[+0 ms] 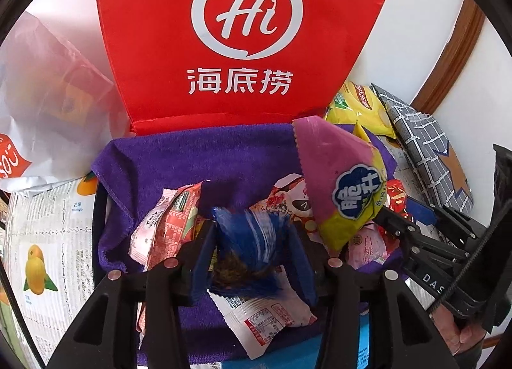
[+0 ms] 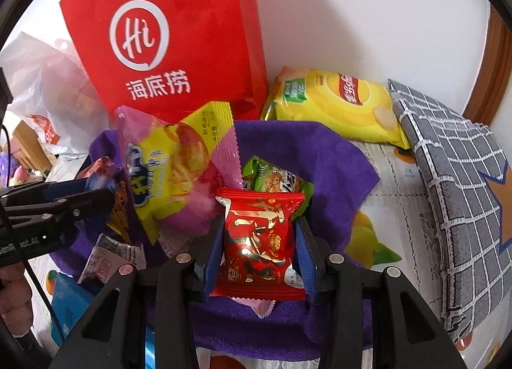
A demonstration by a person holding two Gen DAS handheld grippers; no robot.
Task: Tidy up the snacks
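A purple towel (image 1: 179, 161) lines a dark basket that holds several snack packets. My left gripper (image 1: 252, 228) hangs over it, jaws apart, with a blue packet (image 1: 249, 241) smeared by motion between the pads and seemingly loose. My right gripper (image 2: 260, 225) is shut on a red packet with gold print (image 2: 259, 241), held above the towel (image 2: 320, 158). The right gripper (image 1: 392, 214) also shows at the right of the left wrist view. A pink and yellow crisp packet (image 2: 172, 170) stands tilted in the basket between the two grippers. The left gripper (image 2: 102, 196) enters from the left.
A red "Hi" bag (image 1: 246, 33) stands against the wall behind the basket. A yellow chip bag (image 2: 336, 103) and a grey checked cloth (image 2: 454, 183) lie to the right. A white plastic bag (image 1: 41, 97) sits at the left on the fruit-print tablecloth (image 1: 44, 241).
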